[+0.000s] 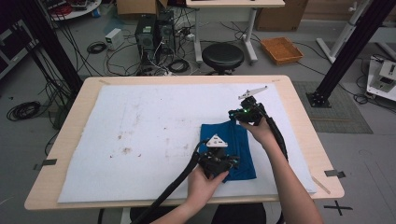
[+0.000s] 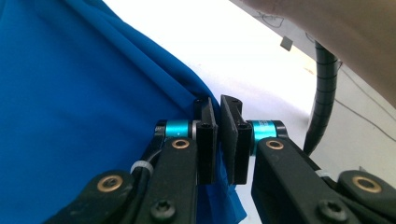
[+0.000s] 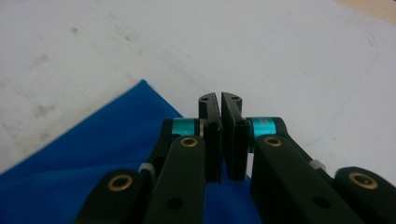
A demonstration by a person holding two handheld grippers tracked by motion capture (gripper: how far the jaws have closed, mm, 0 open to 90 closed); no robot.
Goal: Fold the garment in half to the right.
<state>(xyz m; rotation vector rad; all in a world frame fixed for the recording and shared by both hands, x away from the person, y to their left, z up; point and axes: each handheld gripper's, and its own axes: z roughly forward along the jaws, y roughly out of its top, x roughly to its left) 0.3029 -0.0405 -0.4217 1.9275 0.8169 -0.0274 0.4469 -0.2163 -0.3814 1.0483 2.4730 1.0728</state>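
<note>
Blue cloth (image 1: 236,149) lies folded on the white mat (image 1: 140,140), right of the table's centre, its long axis running from my near edge toward the far one. My left gripper (image 1: 229,163) sits at the near end, jaws clenched on the cloth's edge. My right gripper (image 1: 239,115) has the far corner, jaws pinched on it too. Each hand owns one end, so any fold I'd judge goes sideways across that axis.

Overhead plus two close tool-mounted views, sharing blue cloth (image 1: 238,144)
</note>
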